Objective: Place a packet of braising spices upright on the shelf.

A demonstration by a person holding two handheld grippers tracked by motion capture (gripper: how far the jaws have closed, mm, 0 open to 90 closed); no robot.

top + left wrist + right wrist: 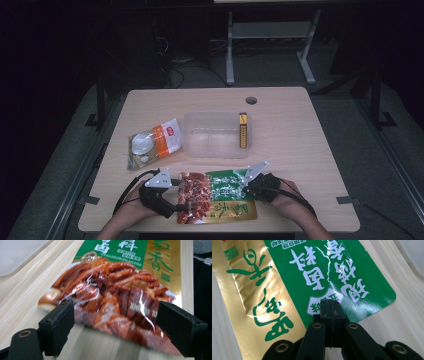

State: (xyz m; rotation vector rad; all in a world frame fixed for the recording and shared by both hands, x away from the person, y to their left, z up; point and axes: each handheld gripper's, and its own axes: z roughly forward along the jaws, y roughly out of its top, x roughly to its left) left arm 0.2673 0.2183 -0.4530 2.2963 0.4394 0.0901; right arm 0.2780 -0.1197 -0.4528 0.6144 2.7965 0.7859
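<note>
Near the table's [300, 150] front edge the snack pouch [220, 197] lies flat, not yet in the clear container [192, 145]; left gripper [115, 322] spread around its end; right gripper [331, 311] pressed together over it, gripping nothing.

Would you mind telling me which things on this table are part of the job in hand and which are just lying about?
In hand:
- food pouch
- left gripper, jaws open at its meat-printed end
- right gripper, shut over its green end

Lying about:
- clear plastic tub
- yellow stick pack inside the tub
- orange-and-clear packet
</note>
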